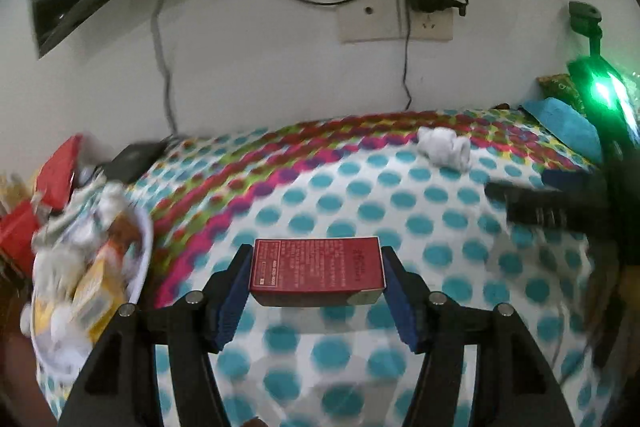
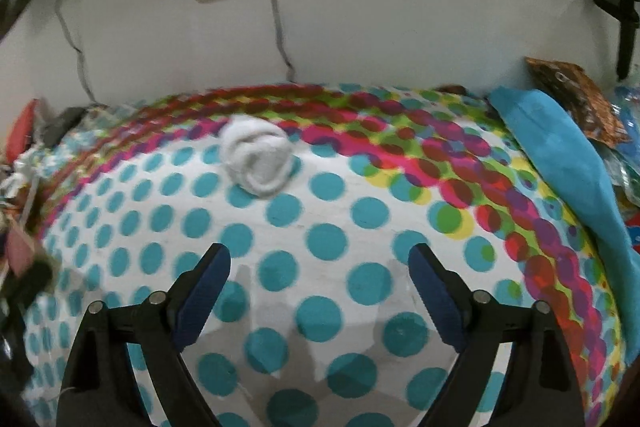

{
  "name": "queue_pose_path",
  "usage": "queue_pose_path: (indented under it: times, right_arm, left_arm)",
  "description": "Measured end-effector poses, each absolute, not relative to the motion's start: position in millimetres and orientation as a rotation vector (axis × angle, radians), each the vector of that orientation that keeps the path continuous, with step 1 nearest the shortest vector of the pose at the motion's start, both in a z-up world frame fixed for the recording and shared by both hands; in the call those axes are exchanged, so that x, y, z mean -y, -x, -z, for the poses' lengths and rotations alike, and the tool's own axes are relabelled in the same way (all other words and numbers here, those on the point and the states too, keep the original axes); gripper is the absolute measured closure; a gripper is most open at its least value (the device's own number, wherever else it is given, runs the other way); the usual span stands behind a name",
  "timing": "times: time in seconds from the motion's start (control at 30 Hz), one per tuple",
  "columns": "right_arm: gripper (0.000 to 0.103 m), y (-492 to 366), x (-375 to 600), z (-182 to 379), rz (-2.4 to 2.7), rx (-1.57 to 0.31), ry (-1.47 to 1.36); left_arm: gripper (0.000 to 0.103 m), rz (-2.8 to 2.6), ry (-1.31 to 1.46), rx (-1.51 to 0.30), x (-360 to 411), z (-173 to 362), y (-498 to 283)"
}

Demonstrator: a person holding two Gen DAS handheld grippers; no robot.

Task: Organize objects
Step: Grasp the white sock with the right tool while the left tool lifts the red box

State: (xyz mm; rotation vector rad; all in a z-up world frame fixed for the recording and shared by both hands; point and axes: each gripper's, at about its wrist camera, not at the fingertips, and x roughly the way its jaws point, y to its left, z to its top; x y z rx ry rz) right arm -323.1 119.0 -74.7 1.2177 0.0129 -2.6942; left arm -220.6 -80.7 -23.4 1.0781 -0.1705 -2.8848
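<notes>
Red box (image 1: pixel 316 269), pinched crosswise between the left gripper (image 1: pixel 316 291) jaws, hangs above the dotted cloth (image 1: pixel 400 211); white basket (image 1: pixel 142 251) at 9 o'clock. Right gripper (image 2: pixel 318 291), jaws spread, faces rolled white socks (image 2: pixel 258 161) at 11 o'clock.

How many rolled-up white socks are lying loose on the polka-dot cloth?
1. The white sock roll lies near the cloth's far colourful band, ahead of the open right gripper. Blurred white items in the basket at left may hide more.
</notes>
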Motion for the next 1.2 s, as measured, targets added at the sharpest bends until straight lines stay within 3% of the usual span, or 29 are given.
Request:
queue_pose_path:
  times: [0.27, 0.33, 0.37, 0.4, 0.5, 0.73, 0.97, 1.2]
  right_arm:
    - [0.013, 364, -80, 60, 2.646, -0.039, -1.144]
    - [0.017, 376, -67, 63, 2.647, -0.082, -1.157]
    - [0.027, 381, -60, 66, 2.65, -0.112, -1.18]
    - [0.067, 388, -54, 73, 2.638, -0.147, -1.217]
    - [0.077, 385, -55, 70, 2.679, -0.114, -1.203]
    - [0.077, 323, -58, 55, 2.766, -0.129, -1.075]
    - [0.077, 295, -39, 52, 2.745, -0.26, -1.032]
    - [0.077, 282, -47, 54, 2.746, -0.192, -1.056]
  left_arm:
    - [0.04, 2.902, -1.066, 0.06, 110, 32, 165]
    - [0.04, 2.899, -1.076, 0.037, 117, 32, 166]
    - [0.04, 2.902, -1.078, 0.011, 120, 31, 167]
    - [0.04, 2.899, -1.07, -0.007, 123, 30, 167]
    - [0.04, 2.899, -1.045, -0.024, 131, 27, 165]
    - [0.04, 2.831, -0.975, -0.069, 155, 22, 164]
    - [0.04, 2.751, -0.881, -0.045, 182, 6, 157]
    - [0.04, 2.616, -0.787, -0.083, 242, -13, 154]
